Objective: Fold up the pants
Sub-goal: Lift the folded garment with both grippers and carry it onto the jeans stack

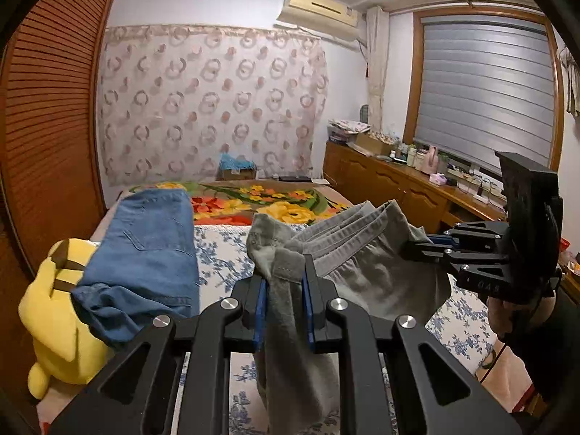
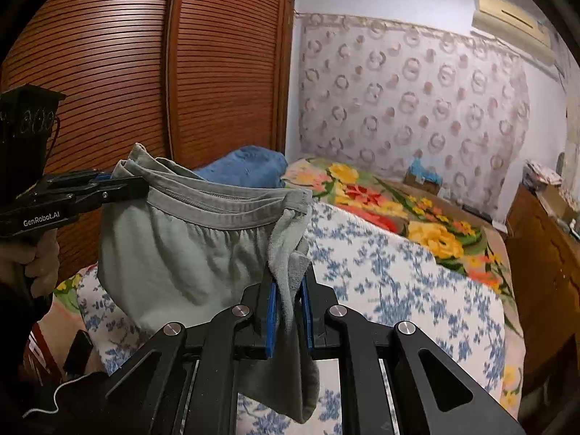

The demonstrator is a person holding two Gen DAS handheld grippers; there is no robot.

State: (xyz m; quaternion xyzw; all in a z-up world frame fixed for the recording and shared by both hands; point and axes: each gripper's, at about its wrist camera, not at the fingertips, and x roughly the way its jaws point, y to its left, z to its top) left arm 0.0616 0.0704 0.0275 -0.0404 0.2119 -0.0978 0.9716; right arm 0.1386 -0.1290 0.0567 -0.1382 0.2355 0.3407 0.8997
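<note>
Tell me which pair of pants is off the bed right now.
The grey pants, hanging by the waistband between both hand-held grippers; the blue jeans lie on the bed.

The left gripper (image 1: 284, 282) and right gripper (image 2: 290, 290) are raised side by side, both tilted slightly downward, each with jaws clamped on the pants (image 1: 362, 253). A hand (image 2: 32, 250) grips the left handle.

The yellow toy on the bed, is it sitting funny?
Yes. The yellow plush toy lies tipped at the bed's left edge, and the folded blue jeans rest partly on top of it. Both tongs hold the gray pants up above the bed, nowhere near the toy.
</note>
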